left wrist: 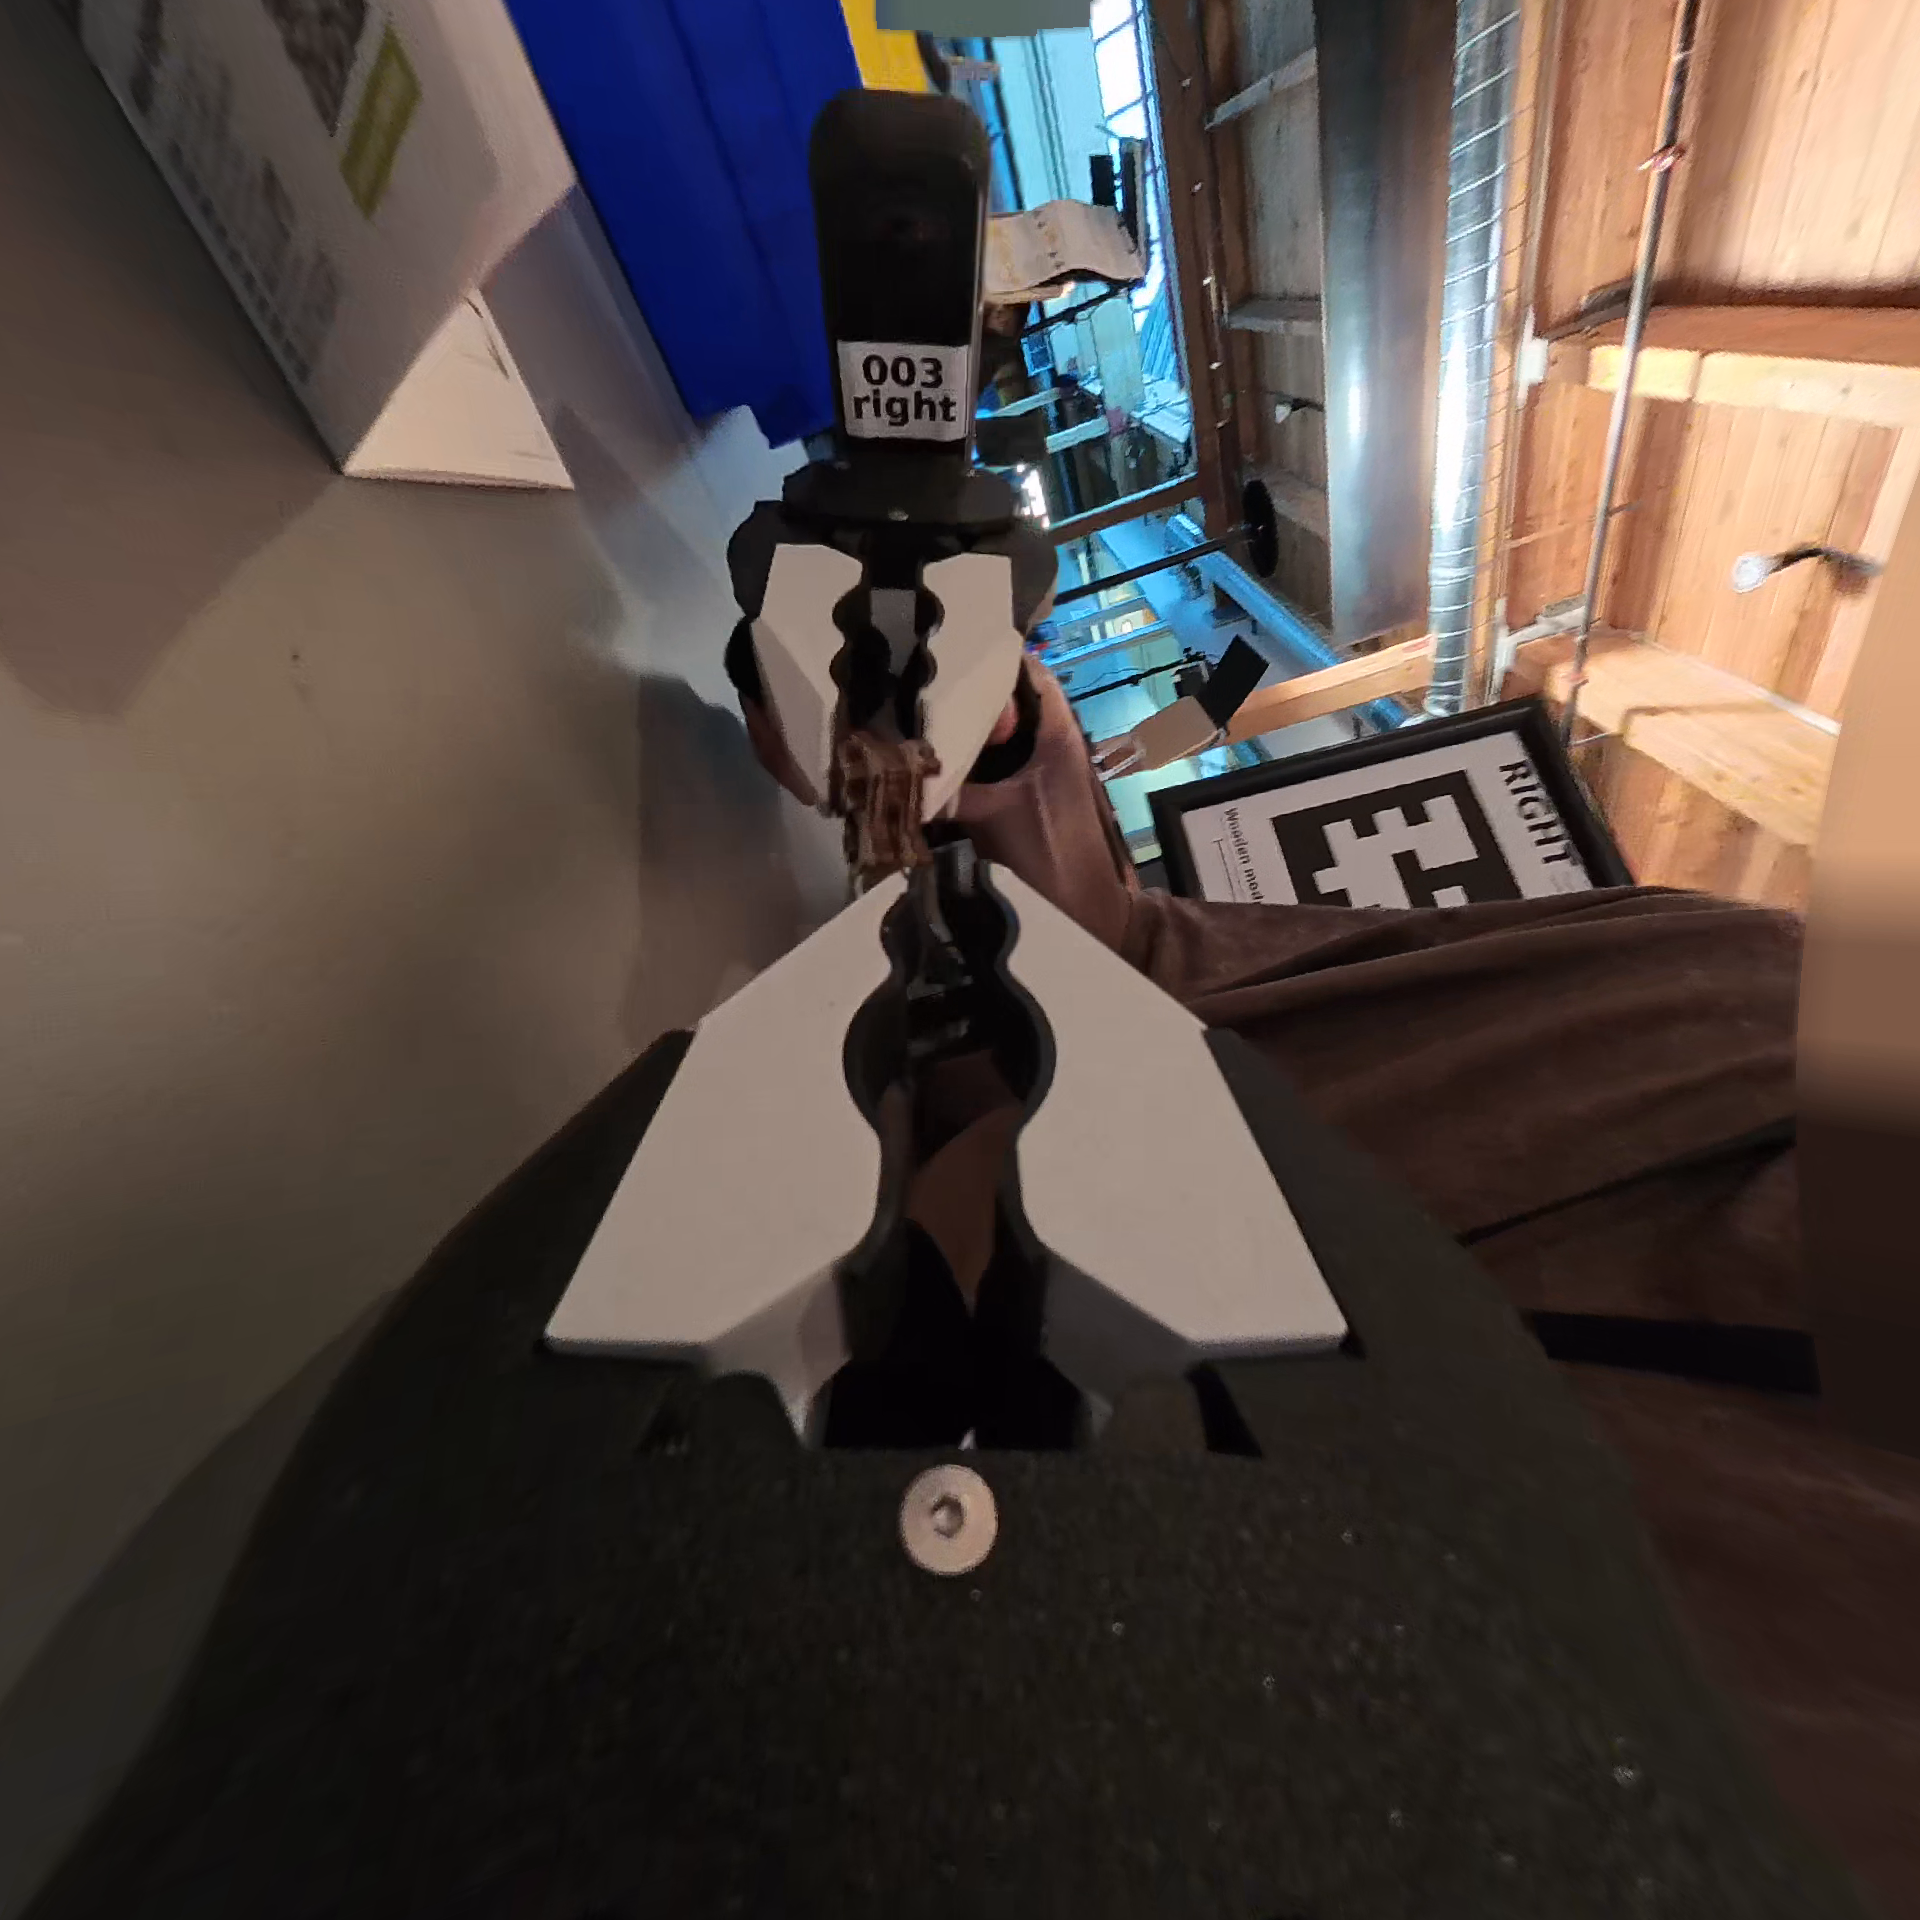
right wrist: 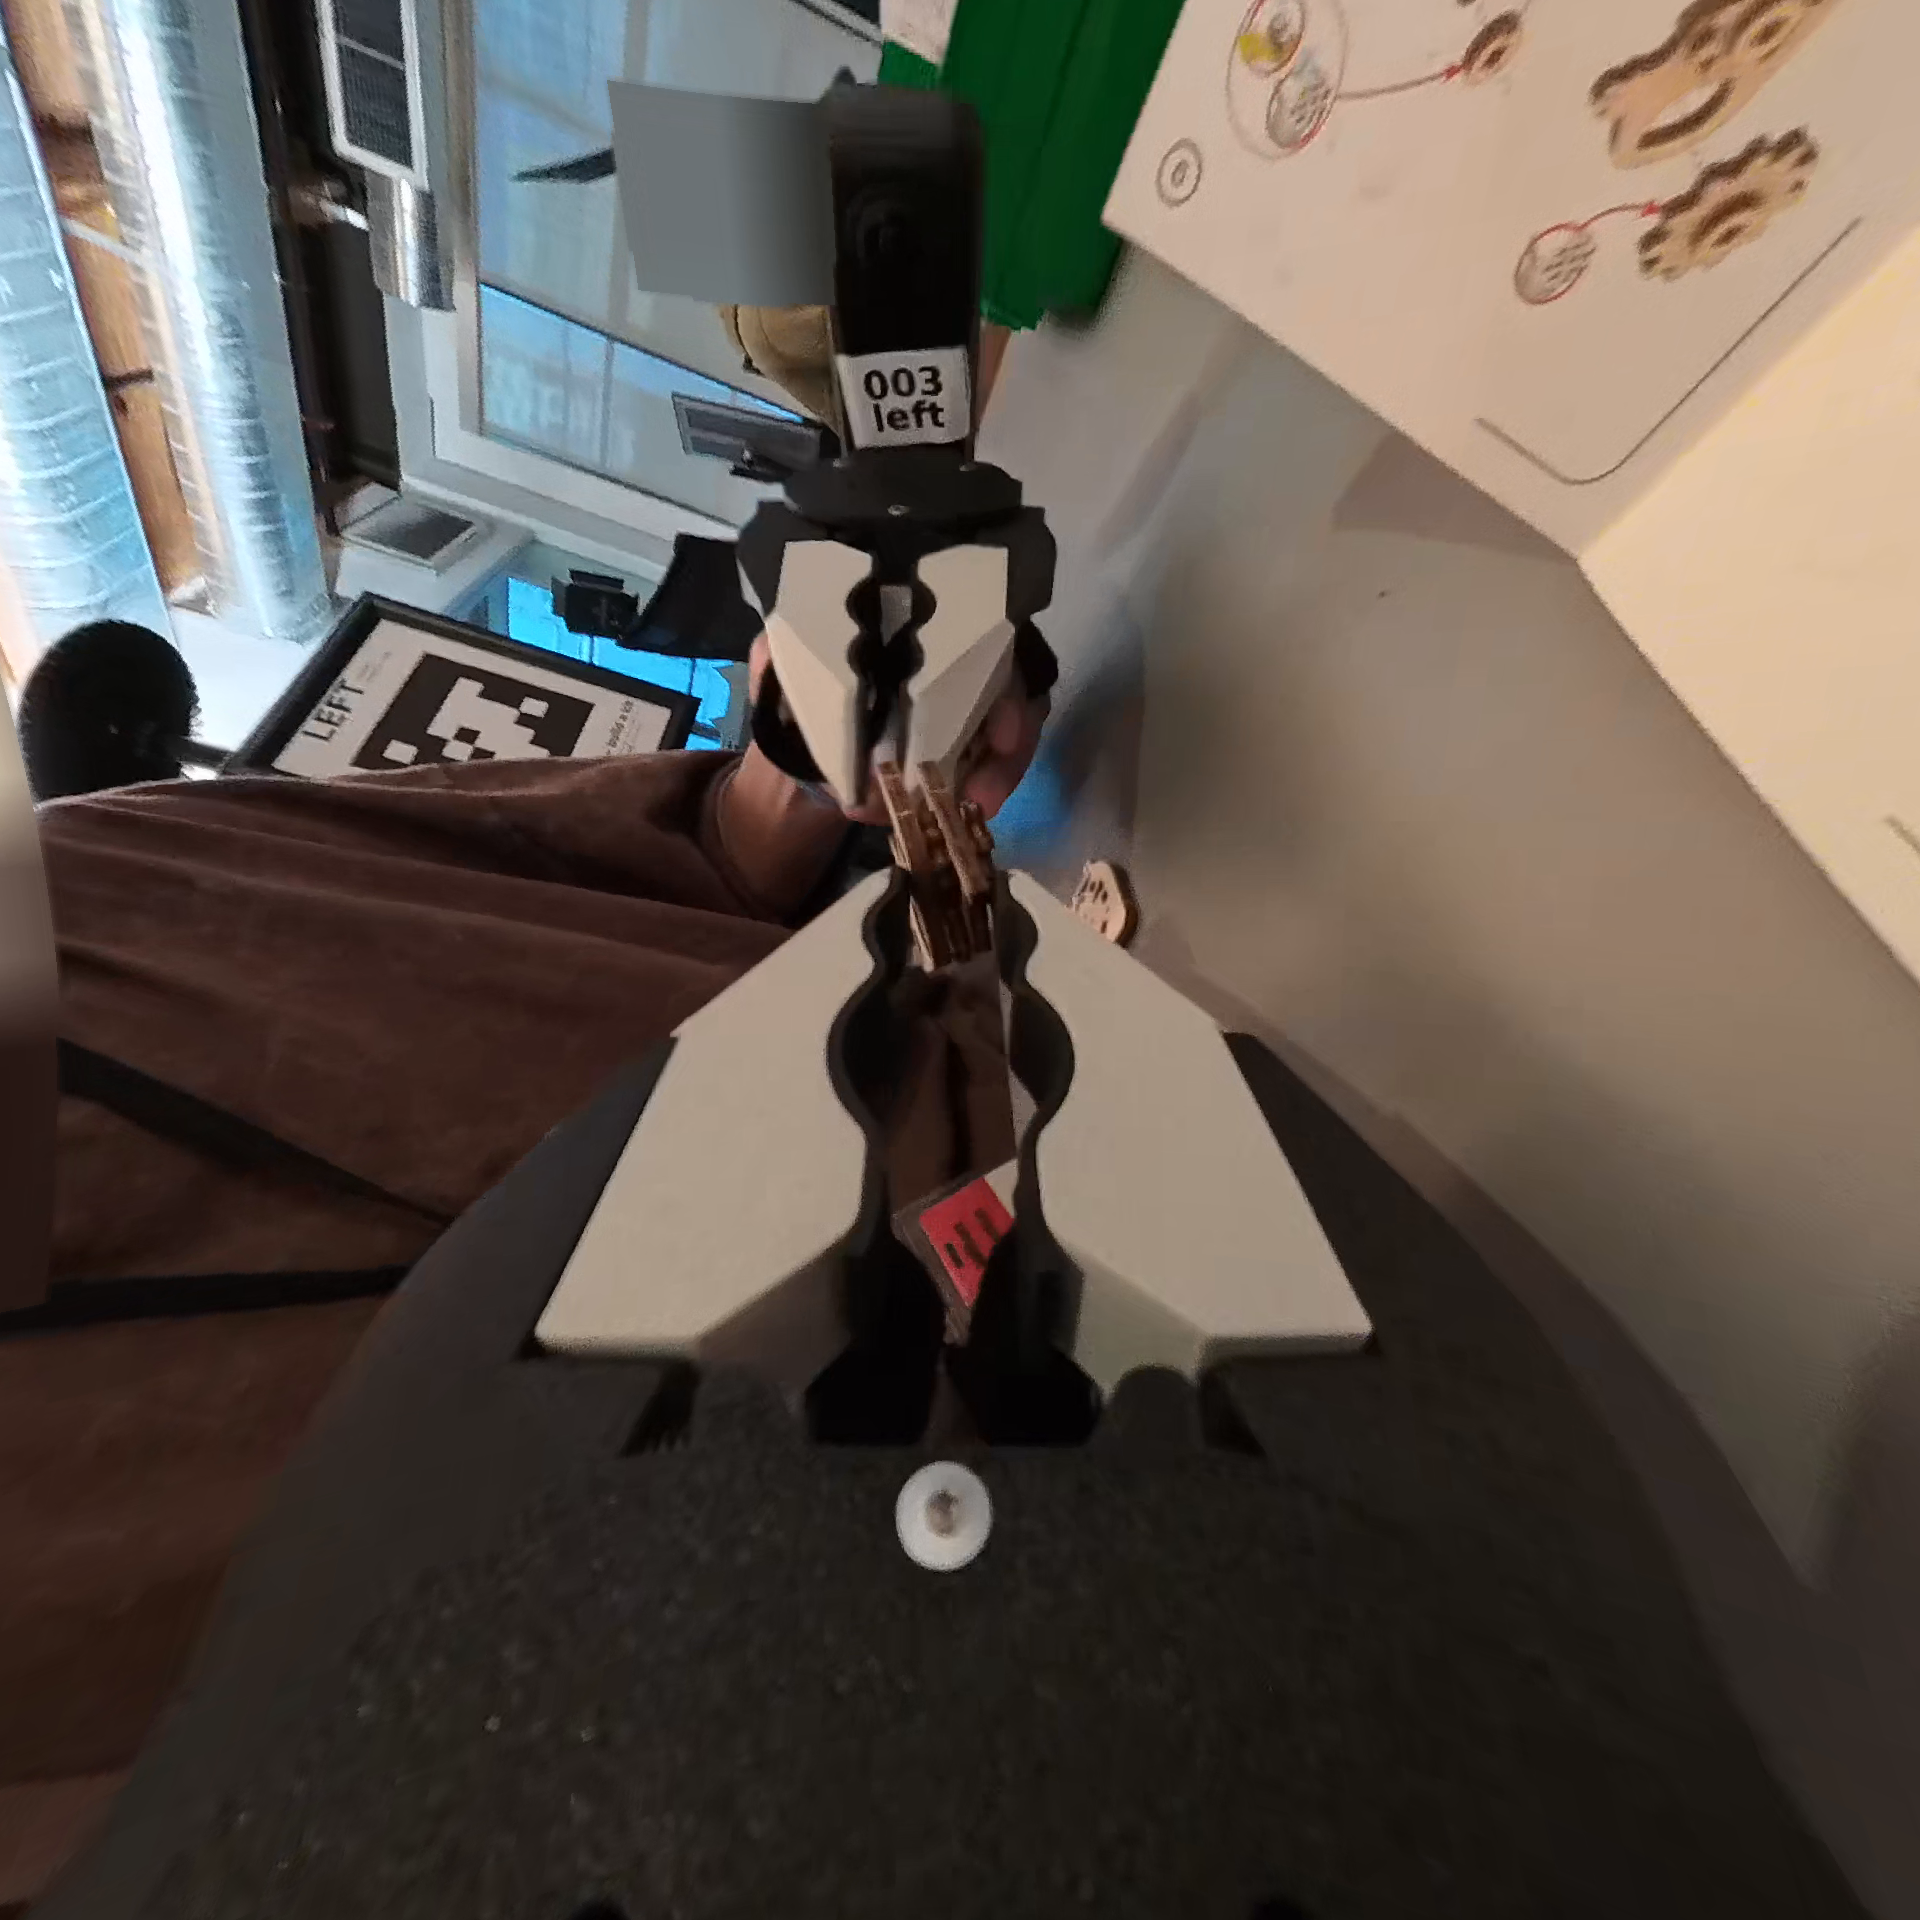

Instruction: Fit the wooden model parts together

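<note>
The two grippers meet tip to tip above the grey table (left wrist: pixel 260 935), views rolled sideways. In the left wrist view my left gripper (left wrist: pixel 940 883) is shut, a thin dark edge of a part between its tips. Facing it, my right gripper (left wrist: pixel 883 790) is shut on a small brown wooden model part (left wrist: pixel 878 810). In the right wrist view my right gripper (right wrist: pixel 948 888) grips the layered wooden part (right wrist: pixel 945 904). My left gripper (right wrist: pixel 899 774) pinches the far end of the wooden assembly. The parts touch; the joint is hidden.
A loose wooden piece (right wrist: pixel 1107 899) lies on the table (right wrist: pixel 1455 831) beside the grippers. An instruction sheet (right wrist: pixel 1507 208) and a white booklet (left wrist: pixel 312 208) lie farther off. Framed marker boards (left wrist: pixel 1382 821) (right wrist: pixel 468 717) stand at the table edge. A brown sleeve (left wrist: pixel 1455 1039) reaches in. Less than 4 cm separates the two grippers' tips.
</note>
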